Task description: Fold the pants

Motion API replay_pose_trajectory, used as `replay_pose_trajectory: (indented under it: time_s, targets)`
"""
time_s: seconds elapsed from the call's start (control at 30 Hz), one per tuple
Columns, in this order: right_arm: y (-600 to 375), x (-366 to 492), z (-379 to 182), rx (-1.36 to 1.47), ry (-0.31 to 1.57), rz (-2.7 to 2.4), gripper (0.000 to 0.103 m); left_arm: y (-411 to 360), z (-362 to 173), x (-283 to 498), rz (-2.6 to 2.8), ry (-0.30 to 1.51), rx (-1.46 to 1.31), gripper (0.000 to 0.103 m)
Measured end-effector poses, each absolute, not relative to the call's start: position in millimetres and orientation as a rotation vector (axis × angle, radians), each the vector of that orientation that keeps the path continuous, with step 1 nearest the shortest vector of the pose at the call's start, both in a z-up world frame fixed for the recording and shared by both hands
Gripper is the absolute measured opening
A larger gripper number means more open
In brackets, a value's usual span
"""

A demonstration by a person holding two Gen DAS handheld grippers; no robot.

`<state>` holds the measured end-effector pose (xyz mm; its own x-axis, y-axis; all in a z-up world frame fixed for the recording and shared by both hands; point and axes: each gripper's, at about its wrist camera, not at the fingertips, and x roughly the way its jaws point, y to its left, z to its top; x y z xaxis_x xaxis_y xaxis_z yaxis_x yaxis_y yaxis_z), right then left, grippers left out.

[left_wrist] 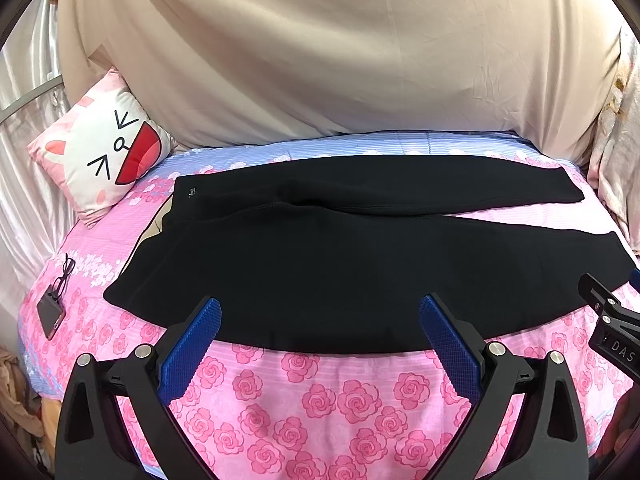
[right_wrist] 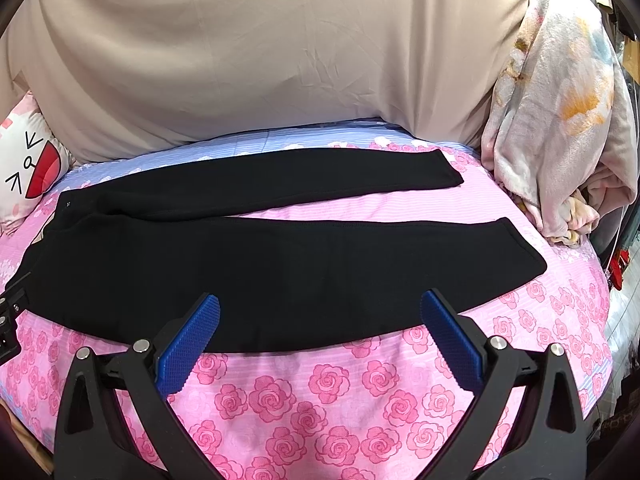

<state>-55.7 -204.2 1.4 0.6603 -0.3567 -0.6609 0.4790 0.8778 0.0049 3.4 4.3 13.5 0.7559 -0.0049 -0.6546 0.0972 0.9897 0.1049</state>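
The black pants (left_wrist: 320,264) lie spread flat across the middle of both frames on the rose-print bedsheet (left_wrist: 320,408), unfolded, with the two legs splayed in a narrow V. The left gripper (left_wrist: 320,320) sits at the lower centre of its view, jaws spread wide and holding nothing, its blue pads (left_wrist: 192,344) just over the near hem edge of the cloth. The right gripper (right_wrist: 320,316) stands the same way in its own view: wide apart, empty, poised at the near edge of the lower leg.

The step in hand looks like the first fold, bringing one leg over the other. To do it well, each gripper should probably pinch only the near leg's edge (one layer pair, not the sheet beneath), one close to the waist and one close to the cuff, then lift and carry together so the seam lines stay parallel and no diagonal crease forms.

The garment's long axis runs left to right across each frame. The waistband (left_wrist: 176,208) points toward the left, beside the cartoon-face pillow (left_wrist: 104,152); the cuffs (right_wrist: 520,248) point right, toward the crumpled fleece blanket (right_wrist: 560,128). Eyeglasses (left_wrist: 64,276) and a phone (left_wrist: 50,312) lie at the left edge, well apart from the cloth.
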Motion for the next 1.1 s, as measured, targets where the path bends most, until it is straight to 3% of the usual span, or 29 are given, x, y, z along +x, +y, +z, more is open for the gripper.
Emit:
replay_pose_trajectory:
  time_s: [0.87,1.1]
  targets:
    - [-210.8,-51.8,-3.7,0.193,0.707,-0.467,0.098,3.4,12.1,10.4,-0.052,0.721,0.142,0.097]
    - [-272.4,-40.1,2.5,0.225,0.686,-0.465,0.098,4.4,4.8,37.4,-0.027,0.746,0.162,0.097]
